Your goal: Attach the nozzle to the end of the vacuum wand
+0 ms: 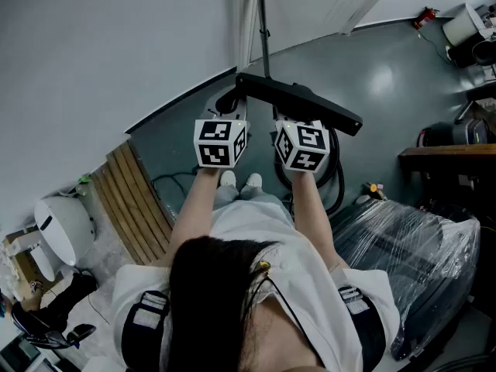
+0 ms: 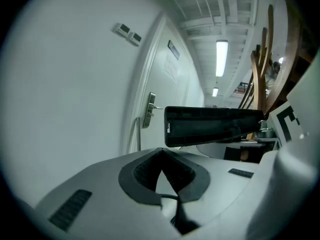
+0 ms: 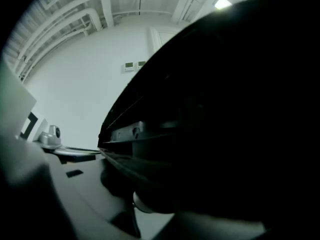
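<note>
Lining up the nozzle (image 1: 299, 100) looks like the job now. It sits crosswise right at the lower end of the wand (image 1: 262, 29), clamped in the right gripper (image 3: 134, 201). The left gripper (image 2: 161, 170) is pinched closed on nothing, just beside it. I'd keep the socket square to the tube, then push straight on.

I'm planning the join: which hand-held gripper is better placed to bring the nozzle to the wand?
Right, probably. The right hand-held gripper grips the black floor nozzle, which fills its view; the left hand-held gripper is shut, empty, beside it.
</note>
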`<state>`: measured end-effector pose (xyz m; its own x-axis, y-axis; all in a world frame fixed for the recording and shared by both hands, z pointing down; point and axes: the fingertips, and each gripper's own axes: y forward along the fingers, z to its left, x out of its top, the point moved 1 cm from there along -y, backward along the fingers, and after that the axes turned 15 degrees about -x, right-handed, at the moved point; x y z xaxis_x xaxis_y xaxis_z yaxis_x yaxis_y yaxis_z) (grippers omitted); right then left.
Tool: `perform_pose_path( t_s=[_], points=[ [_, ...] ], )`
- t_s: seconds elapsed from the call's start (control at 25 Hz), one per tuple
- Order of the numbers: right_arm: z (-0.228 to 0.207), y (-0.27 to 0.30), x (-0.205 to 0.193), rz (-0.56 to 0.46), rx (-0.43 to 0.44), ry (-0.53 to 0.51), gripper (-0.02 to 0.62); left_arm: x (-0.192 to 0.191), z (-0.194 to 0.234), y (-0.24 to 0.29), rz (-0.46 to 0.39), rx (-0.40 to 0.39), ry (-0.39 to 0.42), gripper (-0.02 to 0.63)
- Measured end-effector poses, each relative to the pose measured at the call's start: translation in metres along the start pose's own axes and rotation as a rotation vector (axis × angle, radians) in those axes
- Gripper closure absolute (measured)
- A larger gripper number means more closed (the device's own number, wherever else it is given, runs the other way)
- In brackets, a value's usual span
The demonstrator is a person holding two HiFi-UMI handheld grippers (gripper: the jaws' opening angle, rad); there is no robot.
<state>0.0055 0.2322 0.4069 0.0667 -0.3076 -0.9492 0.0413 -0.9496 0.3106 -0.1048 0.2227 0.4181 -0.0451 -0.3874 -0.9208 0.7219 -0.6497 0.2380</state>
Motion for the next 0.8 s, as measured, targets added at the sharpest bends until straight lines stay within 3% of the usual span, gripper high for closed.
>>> perform_pose_path(
  t_s=[0.52, 0.8],
  points=[
    [-0.007, -0.007, -0.002, -0.004, -0.001, 0.004, 0.408, -0.001, -0.002, -0.003, -0.007, 0.025, -0.012, 0.612],
    [-0.021, -0.004, -0.002, -0.002, 0.026, 0.021, 0.407, -0.005, -0.021, 0.017, 0.013, 0.000, 0.026, 0.612]
  ],
)
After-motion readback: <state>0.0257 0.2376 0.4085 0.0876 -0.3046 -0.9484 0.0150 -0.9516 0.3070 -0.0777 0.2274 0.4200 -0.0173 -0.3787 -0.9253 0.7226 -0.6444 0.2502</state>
